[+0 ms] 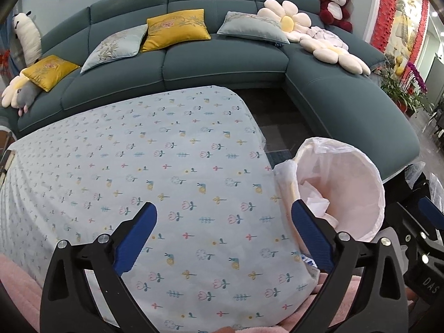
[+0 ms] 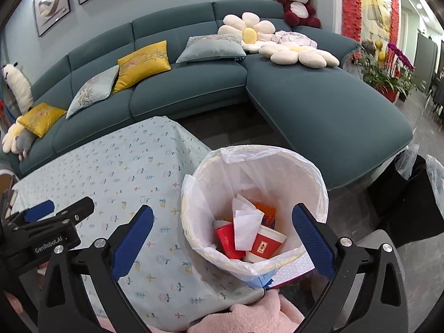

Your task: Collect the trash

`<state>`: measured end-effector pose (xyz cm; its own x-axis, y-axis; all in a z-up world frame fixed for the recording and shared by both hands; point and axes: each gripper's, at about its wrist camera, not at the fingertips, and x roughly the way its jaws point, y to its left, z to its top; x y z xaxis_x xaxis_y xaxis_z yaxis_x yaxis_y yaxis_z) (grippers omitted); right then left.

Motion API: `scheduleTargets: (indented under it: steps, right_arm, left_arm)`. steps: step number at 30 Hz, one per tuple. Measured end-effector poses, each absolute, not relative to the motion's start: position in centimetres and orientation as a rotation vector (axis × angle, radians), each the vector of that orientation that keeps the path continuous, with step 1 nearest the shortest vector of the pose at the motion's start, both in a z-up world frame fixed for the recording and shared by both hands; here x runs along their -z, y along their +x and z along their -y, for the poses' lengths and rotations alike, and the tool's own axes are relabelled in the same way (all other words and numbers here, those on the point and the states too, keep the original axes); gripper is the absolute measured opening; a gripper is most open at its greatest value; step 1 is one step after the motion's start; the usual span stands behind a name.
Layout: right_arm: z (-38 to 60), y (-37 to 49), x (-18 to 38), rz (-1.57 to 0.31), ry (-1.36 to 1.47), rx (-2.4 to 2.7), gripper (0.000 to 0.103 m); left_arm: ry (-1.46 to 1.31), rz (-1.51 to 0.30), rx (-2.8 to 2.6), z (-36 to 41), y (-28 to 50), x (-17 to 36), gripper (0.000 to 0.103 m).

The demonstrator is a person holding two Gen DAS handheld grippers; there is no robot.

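A round bin [image 2: 310,177] lined with a white plastic bag stands on the floor beside the table's right corner. Inside it lie two red paper cups [image 2: 263,245], a crumpled white tissue [image 2: 245,226] and some orange scraps. My right gripper [image 2: 222,222] hangs above the bin's mouth, open, with nothing between its blue pads. My left gripper [image 1: 223,222] is over the table [image 1: 155,149], also open and empty. In the left wrist view the bin [image 1: 358,172] shows at the right, with white tissue inside. The left gripper's black body [image 2: 44,222] appears at the right wrist view's left edge.
The table wears a pale cloth printed with small flowers. Behind it runs a teal corner sofa [image 1: 222,63] with yellow and grey cushions, flower pillows and a red plush bear [image 1: 334,2]. Potted orchids [image 2: 399,66] stand at the far right. Pink fluffy fabric [image 2: 249,316] lies below the grippers.
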<state>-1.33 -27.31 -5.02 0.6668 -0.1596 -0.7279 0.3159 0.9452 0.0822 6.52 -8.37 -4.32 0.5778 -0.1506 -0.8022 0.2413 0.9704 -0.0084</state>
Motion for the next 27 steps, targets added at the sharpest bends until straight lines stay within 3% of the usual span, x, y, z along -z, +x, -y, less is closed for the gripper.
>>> scheduleTargets:
  steps: [27]
  right_arm:
    - [25.6, -2.1, 6.1, -0.824, 0.154, 0.273, 0.096]
  left_arm:
    - [0.147, -0.882, 0.232, 8.7, 4.9, 4.4, 0.093]
